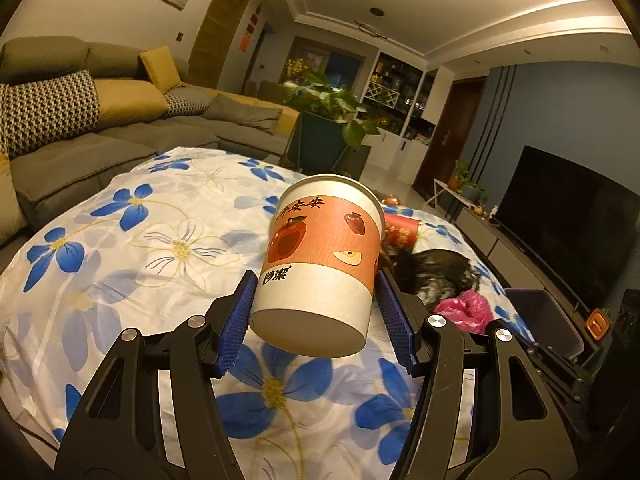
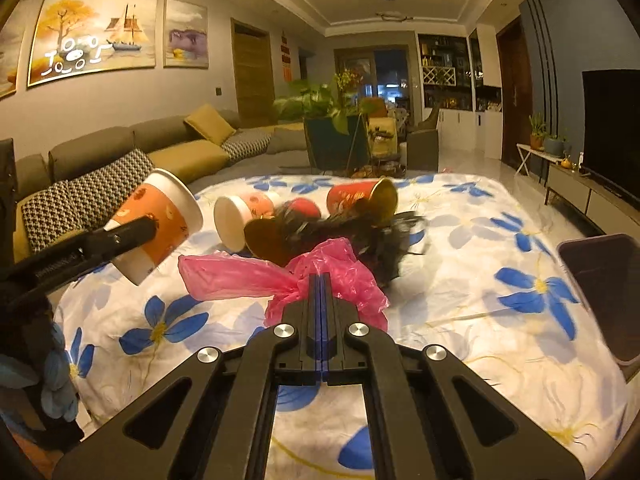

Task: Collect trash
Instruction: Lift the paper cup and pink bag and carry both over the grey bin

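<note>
Trash pickup over our flowered tablecloth (image 2: 460, 240)

Our left gripper (image 1: 316, 280) clamps an orange paper cup (image 1: 320, 256); our right gripper (image 2: 321, 280) pinches pink plastic bag (image 2: 240, 276). Sofa (image 2: 180, 152) behind; dark heap (image 2: 360, 232), perhaps feathers.

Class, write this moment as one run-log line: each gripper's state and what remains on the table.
left gripper: shut on orange paper cup, lifted | right gripper: shut on pink plastic bag | left on floral tablecloth: more cups, dark feathery clump
</note>
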Available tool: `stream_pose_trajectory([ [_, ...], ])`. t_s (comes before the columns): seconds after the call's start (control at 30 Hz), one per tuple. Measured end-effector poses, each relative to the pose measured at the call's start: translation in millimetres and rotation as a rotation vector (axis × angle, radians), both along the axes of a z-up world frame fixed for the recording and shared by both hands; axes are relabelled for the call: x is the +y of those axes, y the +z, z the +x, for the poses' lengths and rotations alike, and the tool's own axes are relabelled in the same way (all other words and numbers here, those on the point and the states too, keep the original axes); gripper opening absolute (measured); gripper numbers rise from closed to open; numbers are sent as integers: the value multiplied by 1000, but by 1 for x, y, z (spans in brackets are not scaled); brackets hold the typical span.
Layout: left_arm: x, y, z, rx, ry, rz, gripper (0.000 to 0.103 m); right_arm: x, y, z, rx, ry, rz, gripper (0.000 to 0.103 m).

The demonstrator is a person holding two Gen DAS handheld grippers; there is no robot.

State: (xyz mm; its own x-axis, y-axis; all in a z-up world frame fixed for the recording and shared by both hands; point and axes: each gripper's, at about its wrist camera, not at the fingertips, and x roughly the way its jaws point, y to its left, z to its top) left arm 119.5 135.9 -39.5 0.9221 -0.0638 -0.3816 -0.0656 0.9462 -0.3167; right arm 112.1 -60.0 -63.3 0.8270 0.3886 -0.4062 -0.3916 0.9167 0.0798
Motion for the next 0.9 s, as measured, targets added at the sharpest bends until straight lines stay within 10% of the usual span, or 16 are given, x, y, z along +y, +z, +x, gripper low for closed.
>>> stream_pose_trajectory([
  [0.9,-119,29,13,-70,-223,96,59,-110,41,-29,-143,-228,69,1],
])
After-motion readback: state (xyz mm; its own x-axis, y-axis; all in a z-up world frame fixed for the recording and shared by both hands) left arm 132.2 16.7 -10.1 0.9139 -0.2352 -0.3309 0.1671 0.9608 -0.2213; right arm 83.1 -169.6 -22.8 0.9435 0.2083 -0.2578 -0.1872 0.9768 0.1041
